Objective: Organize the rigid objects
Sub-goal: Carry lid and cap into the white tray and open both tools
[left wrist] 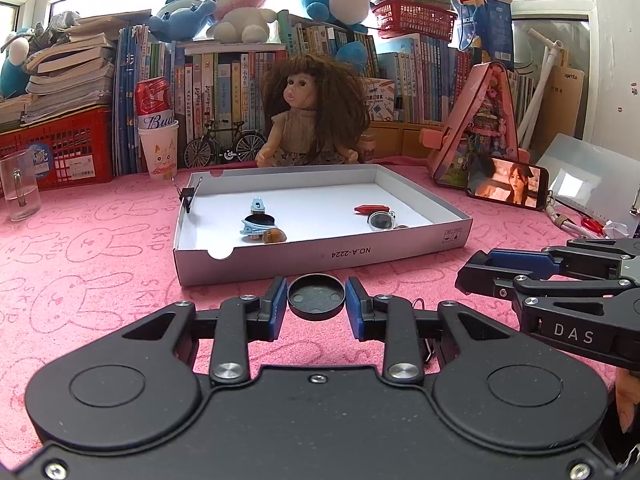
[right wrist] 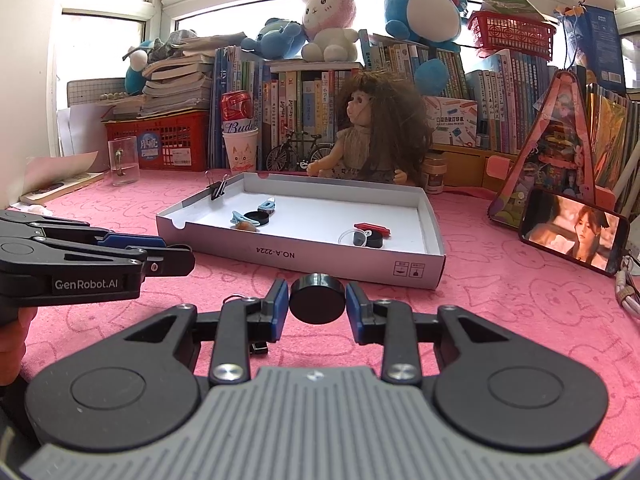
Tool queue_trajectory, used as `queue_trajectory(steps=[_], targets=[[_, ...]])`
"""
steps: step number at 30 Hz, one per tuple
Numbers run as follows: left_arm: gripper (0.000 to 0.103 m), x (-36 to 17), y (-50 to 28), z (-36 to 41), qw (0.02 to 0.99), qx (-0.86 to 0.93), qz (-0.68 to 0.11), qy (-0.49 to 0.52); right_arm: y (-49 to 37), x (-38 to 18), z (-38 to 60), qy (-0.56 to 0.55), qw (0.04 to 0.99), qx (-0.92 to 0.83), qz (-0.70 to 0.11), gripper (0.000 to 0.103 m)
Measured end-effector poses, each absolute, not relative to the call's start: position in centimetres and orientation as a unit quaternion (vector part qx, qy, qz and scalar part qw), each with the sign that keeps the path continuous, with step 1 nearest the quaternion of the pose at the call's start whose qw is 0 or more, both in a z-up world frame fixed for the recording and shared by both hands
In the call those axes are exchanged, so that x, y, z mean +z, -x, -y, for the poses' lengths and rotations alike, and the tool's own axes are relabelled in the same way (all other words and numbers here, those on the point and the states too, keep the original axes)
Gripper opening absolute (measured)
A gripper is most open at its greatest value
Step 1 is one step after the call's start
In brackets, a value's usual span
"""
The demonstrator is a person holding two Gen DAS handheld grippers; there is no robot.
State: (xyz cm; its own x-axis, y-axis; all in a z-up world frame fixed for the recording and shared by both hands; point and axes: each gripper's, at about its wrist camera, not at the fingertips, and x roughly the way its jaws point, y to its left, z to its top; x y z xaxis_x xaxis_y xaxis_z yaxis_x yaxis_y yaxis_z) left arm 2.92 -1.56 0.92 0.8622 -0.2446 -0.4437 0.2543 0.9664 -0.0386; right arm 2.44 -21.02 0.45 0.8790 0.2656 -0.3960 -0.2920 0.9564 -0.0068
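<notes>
In the left wrist view my left gripper (left wrist: 316, 295) is shut on a round black cap (left wrist: 316, 301), hollow side facing me, just above the pink cloth. In the right wrist view my right gripper (right wrist: 317, 297) is shut on a solid black disc (right wrist: 317, 304), held on edge. Both hover just in front of the shallow white box (left wrist: 320, 258) (right wrist: 304, 258). Inside the box lie blue clips (left wrist: 258, 224), a brown stone (left wrist: 274, 236), a red piece (left wrist: 372, 209) and a round clear case (left wrist: 380, 220). The grippers are side by side: the right gripper (left wrist: 474, 270) is at the right edge, the left gripper (right wrist: 178, 258) at the left edge.
A black binder clip (left wrist: 187, 196) grips the box's left wall. A doll (left wrist: 308, 120) sits behind the box, before rows of books. A glass mug (left wrist: 18, 184) stands far left, a paper cup with a can (left wrist: 158, 148) beside it. A phone (left wrist: 506, 182) leans at right.
</notes>
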Motion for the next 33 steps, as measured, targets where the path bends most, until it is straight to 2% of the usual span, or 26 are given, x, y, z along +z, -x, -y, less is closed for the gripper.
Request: queue_trajectory(steps=[18, 33], targets=[[0.03, 2.3, -5.4, 1.5, 0.969, -0.121, -0.217, -0.001, -4.7, 1.1, 21.0, 0.017, 0.971, 0.129, -0.2, 0.037], [0.03, 3.7, -10.0, 0.7, 0.971, -0.105, -0.215, 0.029, -9.4, 2.4, 22.2, -0.043, 0.973, 0.103, -0.204, 0.037]])
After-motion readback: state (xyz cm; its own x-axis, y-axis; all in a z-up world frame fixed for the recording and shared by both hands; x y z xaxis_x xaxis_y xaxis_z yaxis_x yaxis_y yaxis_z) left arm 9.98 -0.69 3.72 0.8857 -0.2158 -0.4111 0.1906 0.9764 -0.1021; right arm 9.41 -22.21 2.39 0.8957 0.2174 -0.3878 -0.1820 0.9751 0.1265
